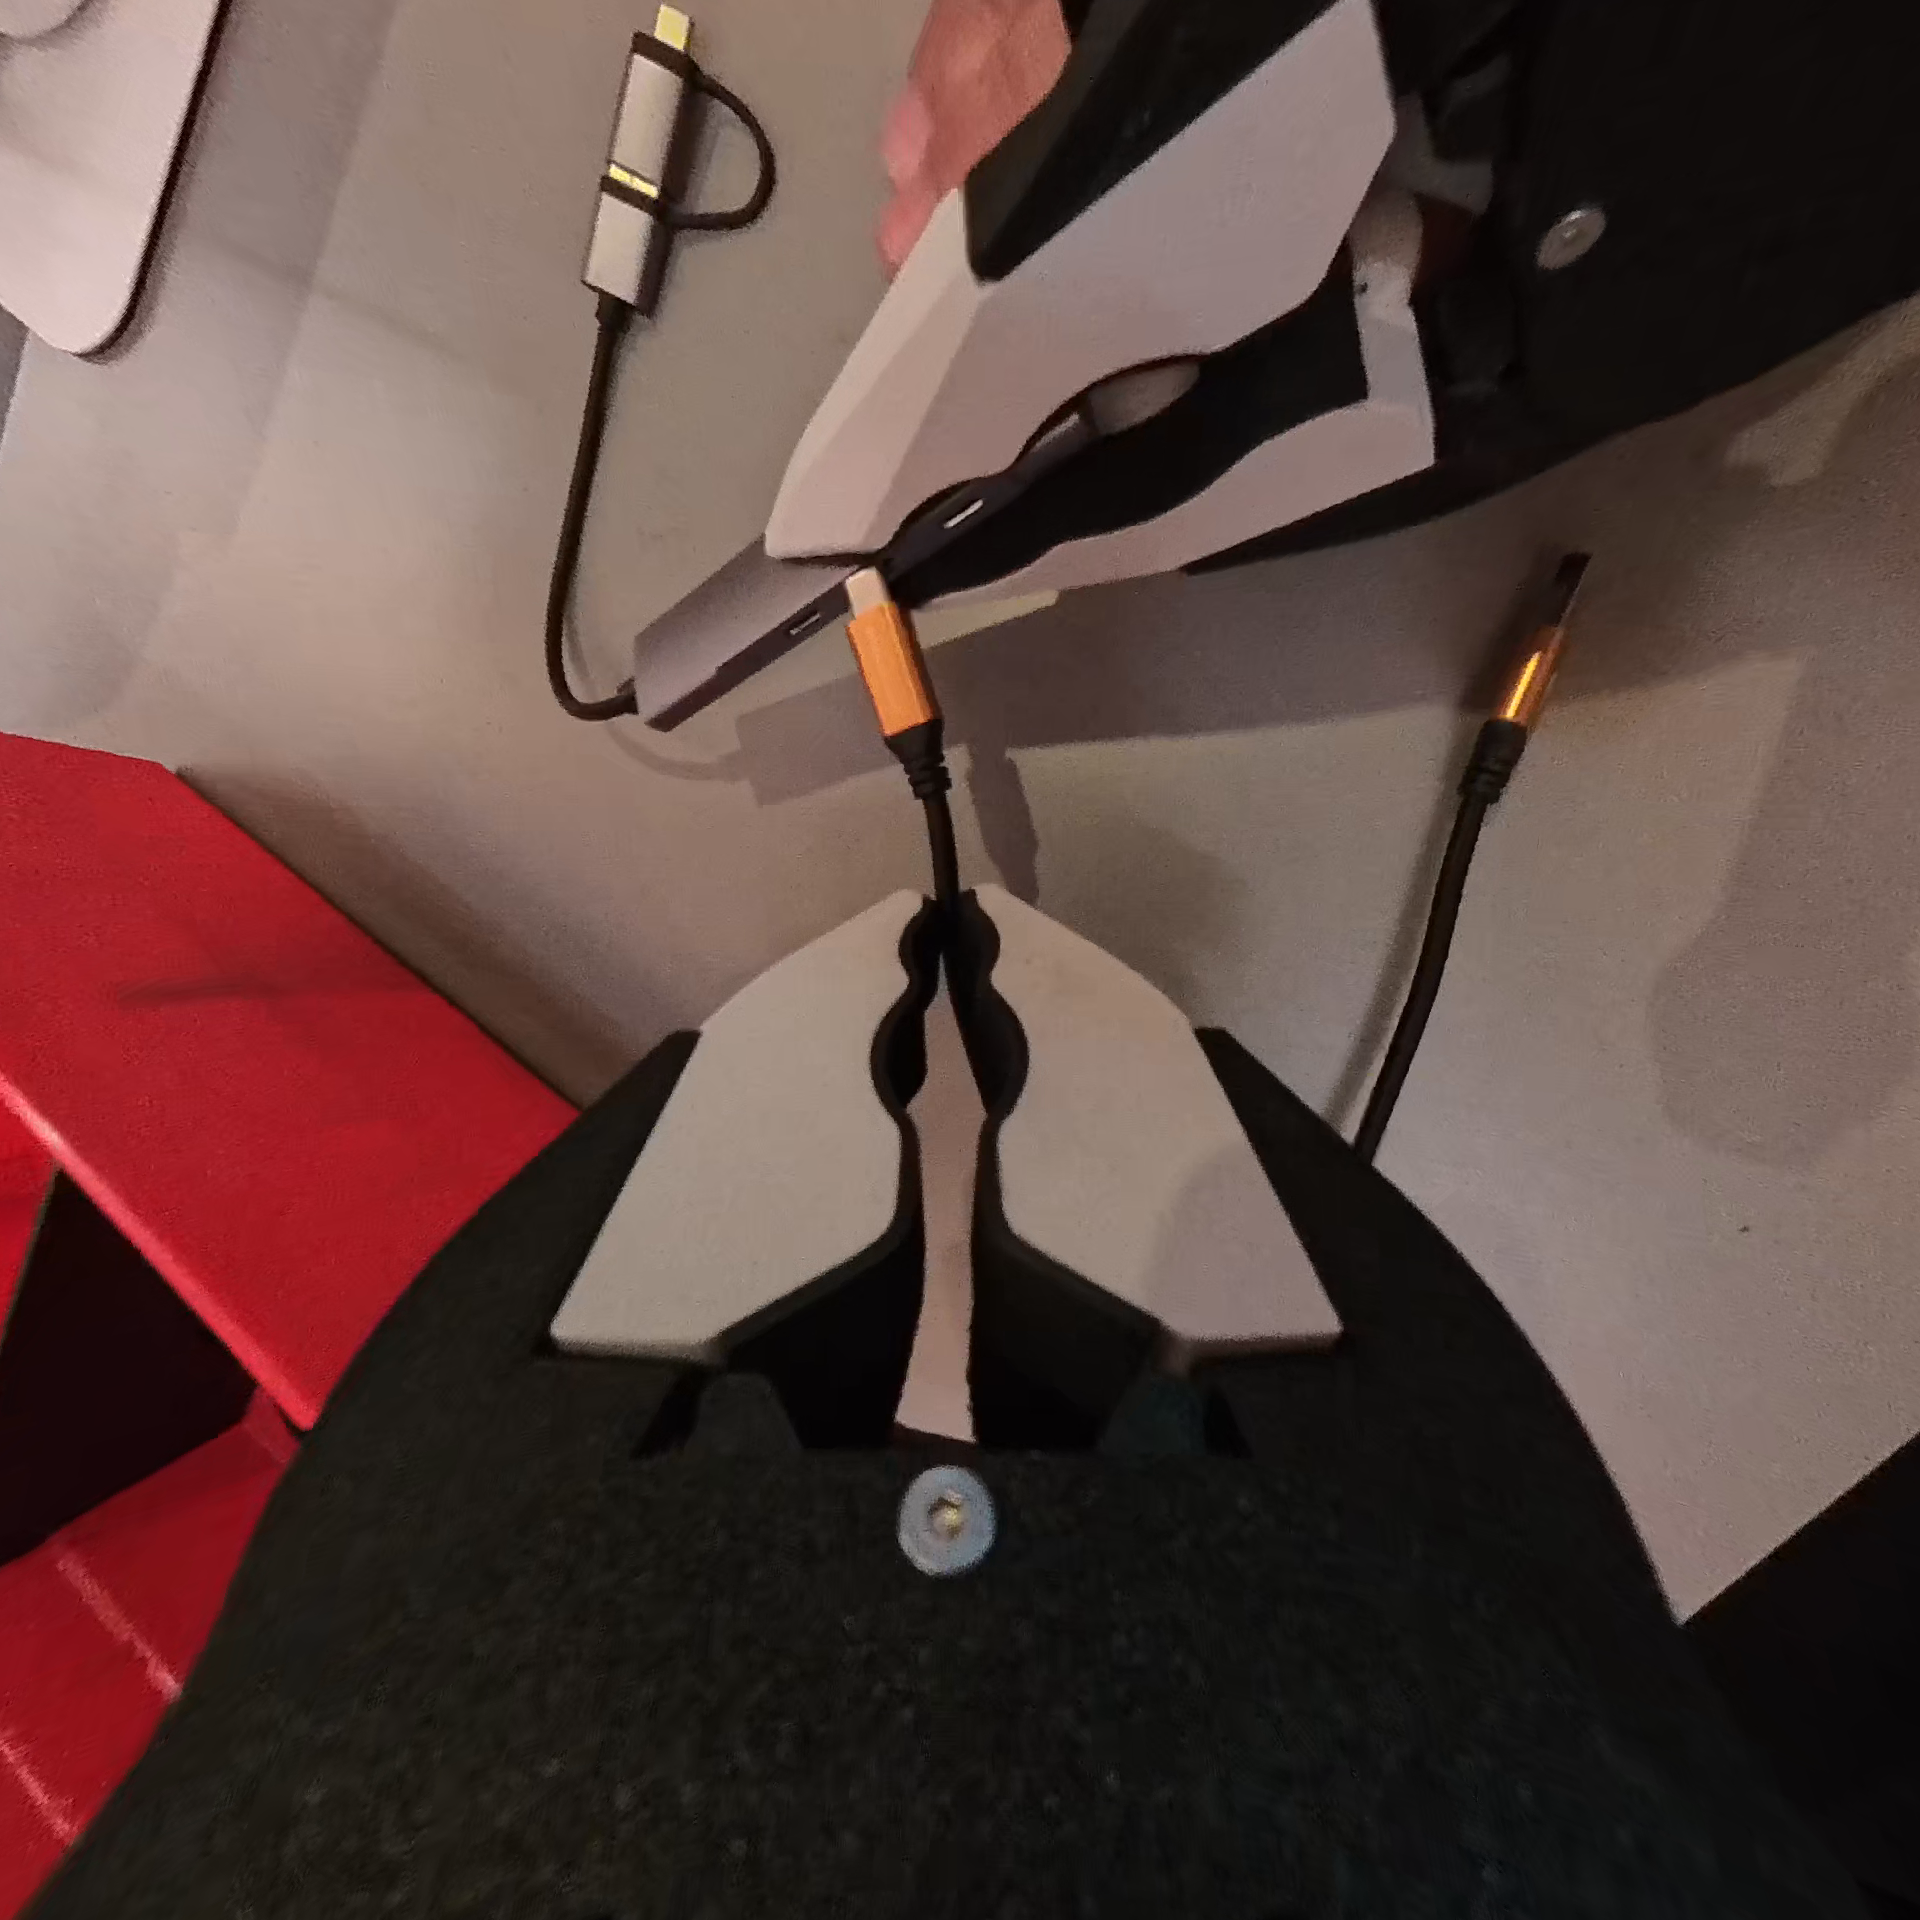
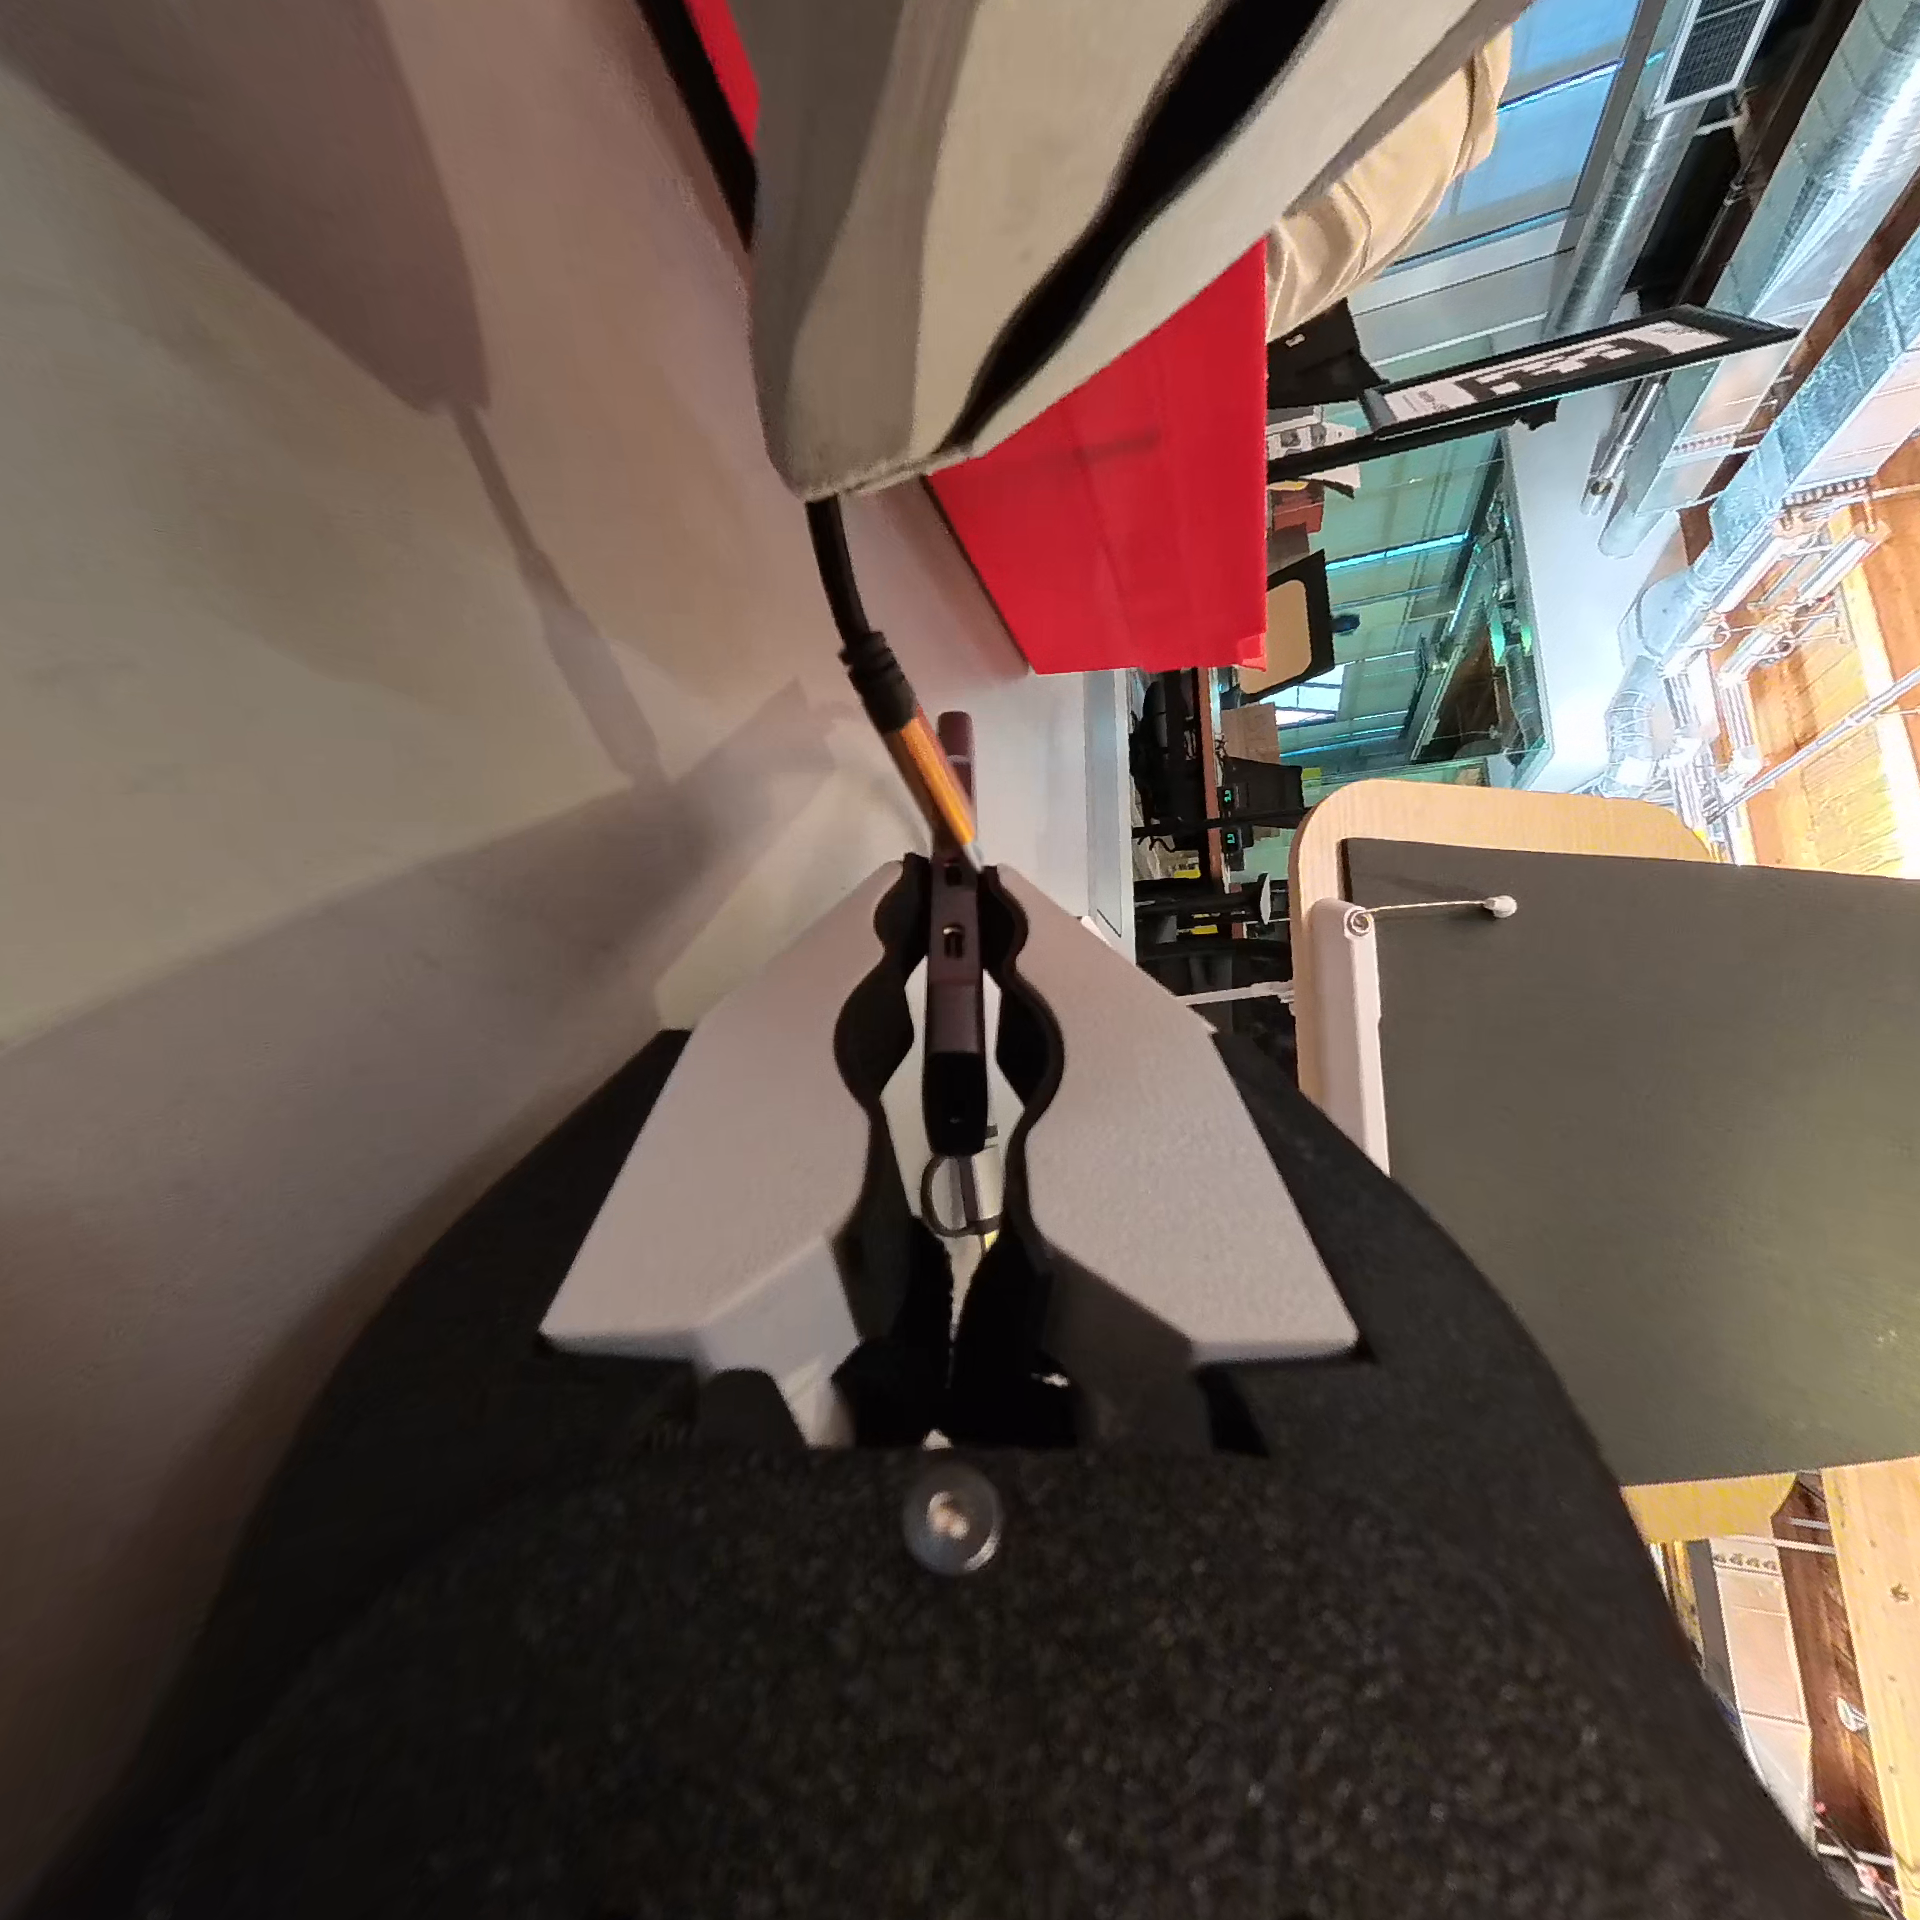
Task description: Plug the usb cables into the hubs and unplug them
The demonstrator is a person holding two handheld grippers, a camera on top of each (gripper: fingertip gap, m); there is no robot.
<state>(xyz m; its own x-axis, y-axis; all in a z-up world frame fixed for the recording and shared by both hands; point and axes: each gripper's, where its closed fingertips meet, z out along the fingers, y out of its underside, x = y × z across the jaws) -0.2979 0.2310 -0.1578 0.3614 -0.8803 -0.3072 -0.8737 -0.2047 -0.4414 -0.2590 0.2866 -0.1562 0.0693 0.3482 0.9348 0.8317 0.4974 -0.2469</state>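
This looks like an open workshop or lab hall. Beyond the pale grey worktop (image 2: 260, 623), the right wrist view shows a high ceiling with bare silver ventilation ducts (image 2: 1662, 177), wooden beams (image 2: 1829, 727) and cable trays, glass partition walls (image 2: 1455, 623), and distant desks with dark equipment (image 2: 1216, 790). A red box (image 2: 1132, 520) stands on the worktop

Each gripper, left (image 1: 948, 914) and right (image 2: 951, 883), has pale grey angular fingers with scalloped black inner edges, a speckled black body and one silver screw.
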